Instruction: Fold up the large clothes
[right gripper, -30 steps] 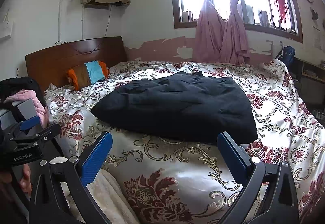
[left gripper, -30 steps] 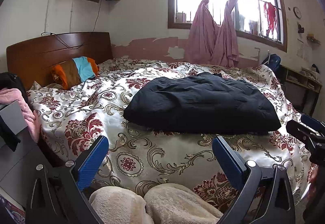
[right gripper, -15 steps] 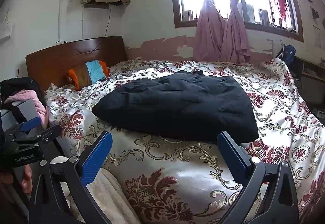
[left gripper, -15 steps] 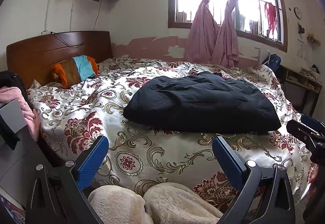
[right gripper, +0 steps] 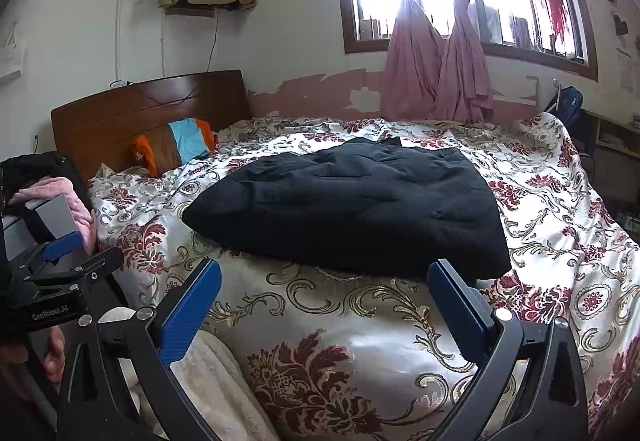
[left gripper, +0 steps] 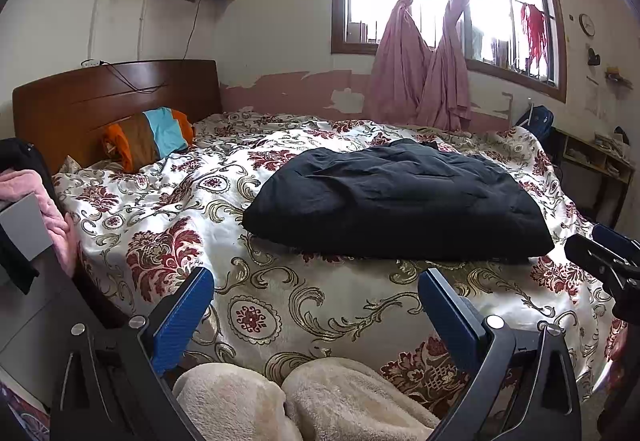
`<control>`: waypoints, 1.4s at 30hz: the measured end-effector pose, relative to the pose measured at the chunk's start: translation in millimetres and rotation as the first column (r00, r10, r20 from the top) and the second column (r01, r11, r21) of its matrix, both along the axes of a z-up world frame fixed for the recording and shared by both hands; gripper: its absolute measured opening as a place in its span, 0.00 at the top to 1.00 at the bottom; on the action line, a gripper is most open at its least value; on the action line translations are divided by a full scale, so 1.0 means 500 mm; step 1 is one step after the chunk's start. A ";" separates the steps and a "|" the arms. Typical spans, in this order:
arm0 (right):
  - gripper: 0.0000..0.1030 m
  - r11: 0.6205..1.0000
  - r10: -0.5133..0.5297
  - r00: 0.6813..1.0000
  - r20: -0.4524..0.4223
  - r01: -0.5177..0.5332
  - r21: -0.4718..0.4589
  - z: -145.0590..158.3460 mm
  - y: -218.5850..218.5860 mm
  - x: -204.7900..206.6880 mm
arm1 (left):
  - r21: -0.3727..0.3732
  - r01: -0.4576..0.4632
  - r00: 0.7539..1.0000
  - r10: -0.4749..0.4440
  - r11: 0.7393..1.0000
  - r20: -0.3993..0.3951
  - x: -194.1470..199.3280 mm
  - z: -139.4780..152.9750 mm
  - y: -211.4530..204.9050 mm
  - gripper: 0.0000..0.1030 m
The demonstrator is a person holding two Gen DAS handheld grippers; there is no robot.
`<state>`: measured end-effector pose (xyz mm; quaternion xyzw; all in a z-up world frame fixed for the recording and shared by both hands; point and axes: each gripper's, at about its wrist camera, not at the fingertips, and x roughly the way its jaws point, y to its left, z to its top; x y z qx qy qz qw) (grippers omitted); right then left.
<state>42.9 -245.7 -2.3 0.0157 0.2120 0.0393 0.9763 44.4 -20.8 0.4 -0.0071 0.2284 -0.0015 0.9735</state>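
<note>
Left gripper and right gripper: both spread wide, holding nothing, short of the bed's near edge. Black quilted padded garment lies mid-bed on the slick floral satin bedspread, long axis left-right, apparently already doubled. Risk: bulky padding springing open, or sliding on satin.

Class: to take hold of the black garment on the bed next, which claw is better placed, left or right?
Probably the right claw: the black garment's near edge sits just beyond its open fingers. The left claw, also open, sees it farther off.
</note>
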 end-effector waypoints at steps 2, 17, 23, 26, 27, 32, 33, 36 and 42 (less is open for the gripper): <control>0.02 1.000 0.000 1.000 0.000 0.000 0.001 0.000 0.000 0.000 | 0.000 0.000 1.000 0.000 1.000 0.001 0.000 0.000 0.000 0.00; 0.02 1.000 -0.002 1.000 0.000 0.002 0.002 0.000 0.000 -0.002 | -0.002 -0.004 1.000 0.004 1.000 0.003 -0.001 0.000 -0.001 0.00; 0.02 1.000 -0.003 1.000 0.000 0.003 0.003 0.000 0.001 -0.003 | -0.001 -0.004 1.000 0.004 1.000 0.003 -0.001 -0.001 0.000 0.00; 0.02 1.000 -0.003 1.000 0.001 0.003 0.002 0.000 0.001 -0.003 | -0.001 -0.004 1.000 0.004 1.000 0.004 -0.002 -0.001 -0.001 0.00; 0.02 1.000 -0.003 1.000 -0.001 0.003 0.003 0.000 0.000 -0.001 | 0.000 -0.004 1.000 0.004 1.000 0.004 -0.001 -0.001 -0.001 0.00; 0.02 1.000 -0.003 1.000 -0.001 0.003 0.003 0.000 0.001 -0.002 | 0.000 -0.005 1.000 0.005 1.000 0.004 -0.002 -0.001 -0.001 0.00; 0.02 1.000 -0.002 1.000 -0.002 0.002 0.004 0.000 0.000 -0.001 | -0.001 -0.005 1.000 0.005 1.000 0.004 -0.002 -0.001 -0.001 0.00; 0.02 1.000 -0.004 1.000 -0.001 0.004 0.003 0.000 -0.001 -0.001 | 0.001 -0.005 1.000 0.005 1.000 0.003 -0.002 -0.002 -0.002 0.00; 0.02 1.000 -0.005 1.000 -0.003 0.005 0.003 0.000 0.002 0.000 | -0.013 0.004 1.000 -0.004 1.000 0.001 -0.003 -0.005 0.000 0.00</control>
